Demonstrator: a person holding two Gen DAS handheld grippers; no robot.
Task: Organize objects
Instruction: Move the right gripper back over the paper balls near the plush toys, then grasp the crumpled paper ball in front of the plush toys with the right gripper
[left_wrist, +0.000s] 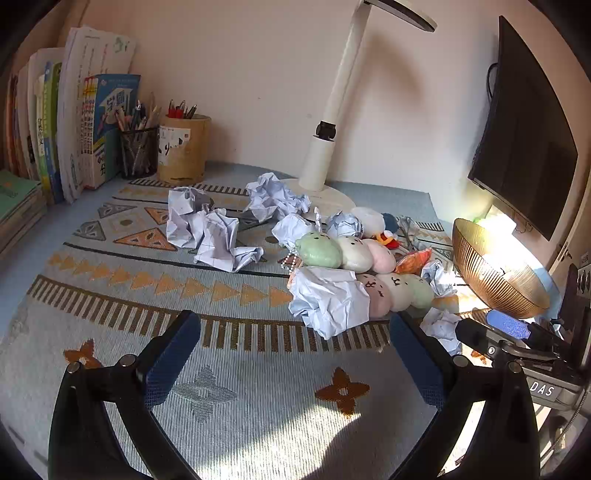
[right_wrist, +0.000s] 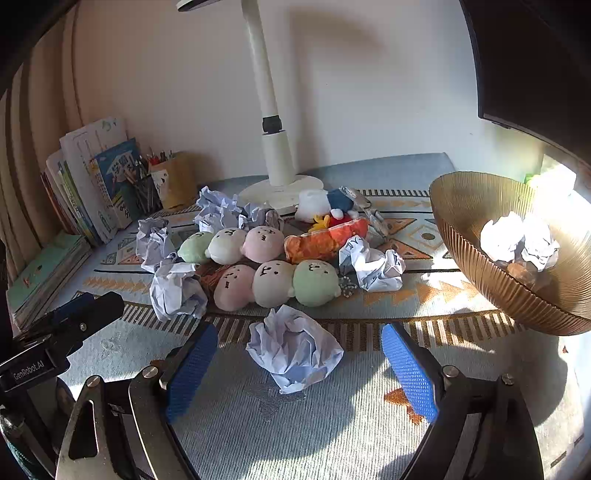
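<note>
The right tool (right_wrist: 299, 363) stands wide open over the patterned tabletop (right_wrist: 332, 424), a crumpled paper ball (right_wrist: 293, 349) lying loose between its blue pads, touched by neither. The left tool (left_wrist: 295, 358) is open too, with nothing between its pads. Behind the ball lie two rows of round plush toys (right_wrist: 273, 282) amid more crumpled paper (right_wrist: 371, 264), toward the middle. A gold ribbed bowl (right_wrist: 465, 206) at the right edge holds paper balls (right_wrist: 517, 236). A white lamp (right_wrist: 275, 158) stands at the back edge, books (right_wrist: 92, 184) at the left.
</note>
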